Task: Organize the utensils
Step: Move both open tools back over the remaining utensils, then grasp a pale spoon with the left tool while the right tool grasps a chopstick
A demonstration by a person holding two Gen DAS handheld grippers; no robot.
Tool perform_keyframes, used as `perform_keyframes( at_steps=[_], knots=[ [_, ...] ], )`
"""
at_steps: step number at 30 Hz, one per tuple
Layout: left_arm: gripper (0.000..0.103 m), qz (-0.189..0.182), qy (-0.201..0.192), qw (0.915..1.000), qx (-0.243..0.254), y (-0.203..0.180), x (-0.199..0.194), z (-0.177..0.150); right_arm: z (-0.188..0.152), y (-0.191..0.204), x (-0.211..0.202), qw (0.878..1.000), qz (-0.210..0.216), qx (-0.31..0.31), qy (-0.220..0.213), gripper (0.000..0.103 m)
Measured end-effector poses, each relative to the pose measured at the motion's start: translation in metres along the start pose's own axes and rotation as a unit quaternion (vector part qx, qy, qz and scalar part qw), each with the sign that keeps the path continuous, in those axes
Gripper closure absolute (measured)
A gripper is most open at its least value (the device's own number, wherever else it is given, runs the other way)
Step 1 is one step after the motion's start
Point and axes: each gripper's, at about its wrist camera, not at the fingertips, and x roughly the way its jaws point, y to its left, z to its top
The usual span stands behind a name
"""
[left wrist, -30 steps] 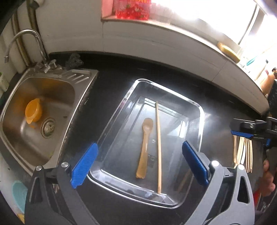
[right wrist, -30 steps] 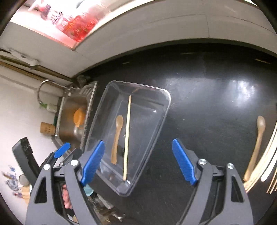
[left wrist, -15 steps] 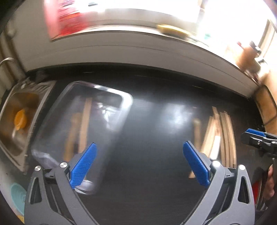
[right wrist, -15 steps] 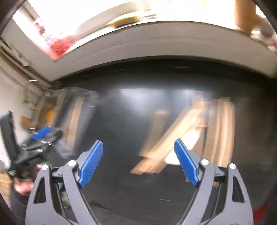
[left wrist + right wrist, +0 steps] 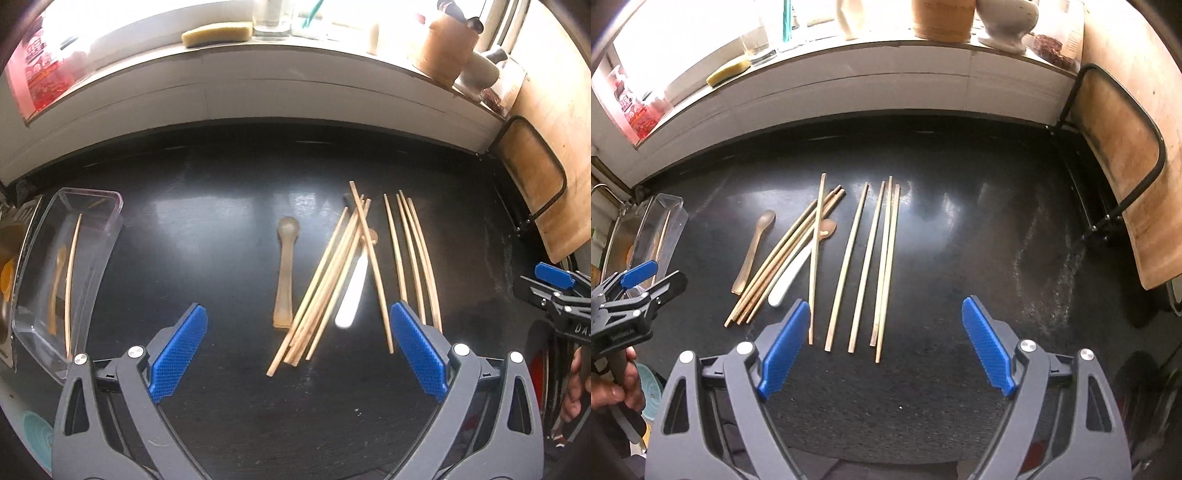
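On the dark surface (image 5: 221, 229), chopsticks (image 5: 325, 280) and spoons (image 5: 285, 269) are scattered; one of each lies in the clear tray (image 5: 96, 266). Left tongs (image 5: 295, 354) and right tongs (image 5: 882, 354) are held released, empty.

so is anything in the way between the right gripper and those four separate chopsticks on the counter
Nothing visible. The right gripper hangs open above the near ends of the four separate chopsticks, with only bare black counter around them. The crossed pile lies off to their left.
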Motion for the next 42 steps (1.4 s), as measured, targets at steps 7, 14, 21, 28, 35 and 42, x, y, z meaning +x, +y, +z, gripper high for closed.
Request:
perform_keyframes(
  at_steps=[7, 14, 21, 28, 35, 42],
  knots=[
    [0.006, 0.006, 0.011, 0.9999, 0.006, 0.004, 0.011, 0.008, 0.004, -0.001, 0.006, 1.0, 0.001, 0.012, 0.005, 0.021],
    [0.006, 0.024, 0.027, 0.9992, 0.02, 0.018, 0.05, 0.012, 0.004, -0.001, 0.039, 1.0, -0.01, 0.006, 0.011, 0.021],
    [0.006, 0.041, 0.026, 0.9978, 0.046, 0.026, 0.109, 0.015, 0.003, -0.014, 0.095, 0.999, -0.016, 0.014, 0.027, 0.027],
    [0.006, 0.038, 0.037, 0.9974, 0.049, 0.03, 0.144, 0.025, 0.01, -0.021, 0.136, 0.998, -0.031, 0.02, 0.051, 0.038],
    [0.006, 0.043, 0.036, 0.996, 0.07, 0.028, 0.163, 0.028, 0.023, -0.022, 0.158, 0.998, -0.031, 0.013, 0.049, 0.039],
    [0.006, 0.044, 0.031, 0.996, 0.072, 0.023, 0.171, 0.039, 0.03, -0.026, 0.165, 0.998, -0.039, 0.011, 0.048, 0.049]
  ],
)
